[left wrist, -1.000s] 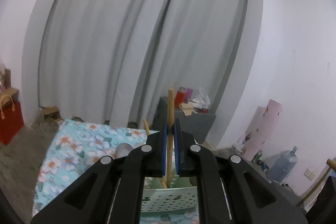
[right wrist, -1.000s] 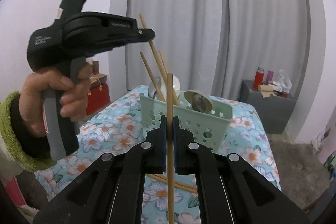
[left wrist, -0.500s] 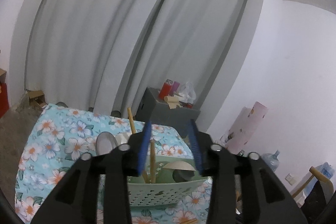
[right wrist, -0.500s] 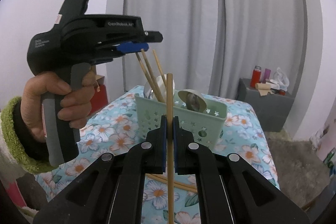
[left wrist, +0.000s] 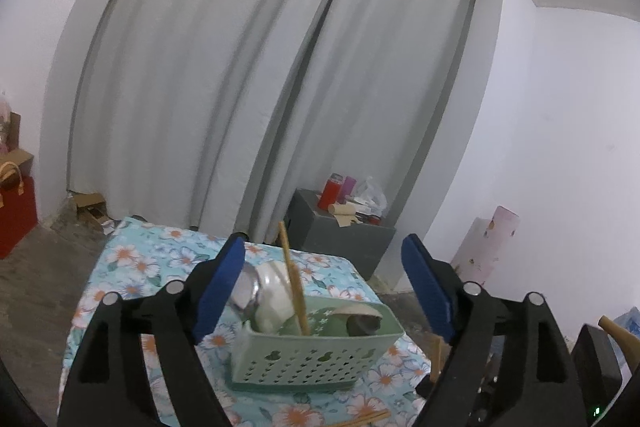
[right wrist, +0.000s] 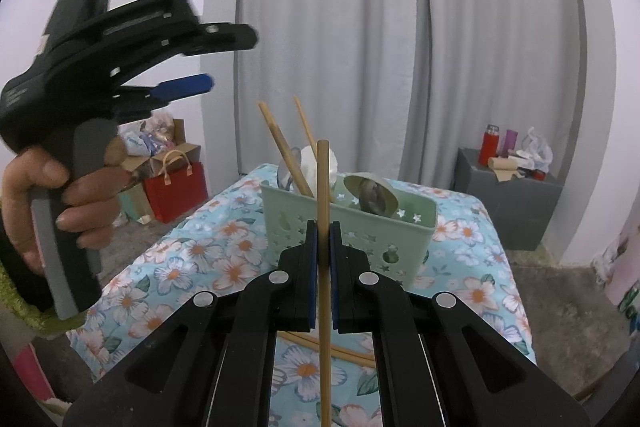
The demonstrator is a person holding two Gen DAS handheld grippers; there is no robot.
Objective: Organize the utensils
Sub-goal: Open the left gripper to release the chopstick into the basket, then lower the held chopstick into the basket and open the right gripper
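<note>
Floral worktop (right wrist: 224,259) | right gripper (right wrist: 323,247) fingers clamp upright chopstick (right wrist: 323,195) | left gripper (left wrist: 323,287) fingers just opened wide, empty, above basket (left wrist: 312,359)

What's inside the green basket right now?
The green basket holds two chopsticks leaning upright, a metal spoon, a white spoon and a beige-rimmed scoop. Its bottom is hidden.

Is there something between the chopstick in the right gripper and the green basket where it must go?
Nothing visible blocks it. The chopstick stands upright, clamped in the right gripper, and the basket sits just behind it, open on top. The left gripper is off to the side, higher up.
</note>
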